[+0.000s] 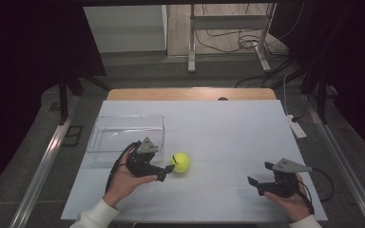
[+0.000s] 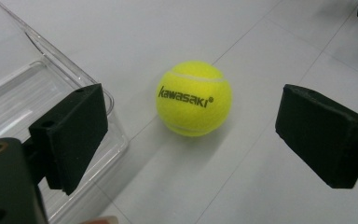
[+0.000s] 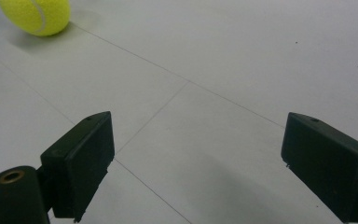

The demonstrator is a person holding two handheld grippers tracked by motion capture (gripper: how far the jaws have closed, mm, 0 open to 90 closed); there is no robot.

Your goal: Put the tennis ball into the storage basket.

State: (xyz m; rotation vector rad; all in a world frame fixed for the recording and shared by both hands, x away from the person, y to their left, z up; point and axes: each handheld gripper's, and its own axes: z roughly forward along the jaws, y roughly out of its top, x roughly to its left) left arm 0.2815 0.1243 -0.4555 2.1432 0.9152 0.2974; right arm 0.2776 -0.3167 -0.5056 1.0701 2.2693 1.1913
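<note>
1. Nearest me in the high view, my right gripper [image 1: 258, 178] sits well to the right of the yellow felt tennis ball [image 1: 181, 162], jaws spread wide, nothing between them.
2. My left gripper [image 1: 167, 170] points at the ball from just left of it, jaws wide apart and holding nothing.
3. In the left gripper view I read "kawasaki" in dark letters with a registered mark on the ball [image 2: 194, 98], which rests on the white table sheet [image 2: 242, 42] ahead of the jaws; the high view is too coarse for the print.
4. The right gripper view catches the ball [image 3: 36, 16] at its upper left corner, no lettering visible.
5. Just beyond the ball's left lies a clear plastic rectangular tray [image 1: 126, 132].
</note>
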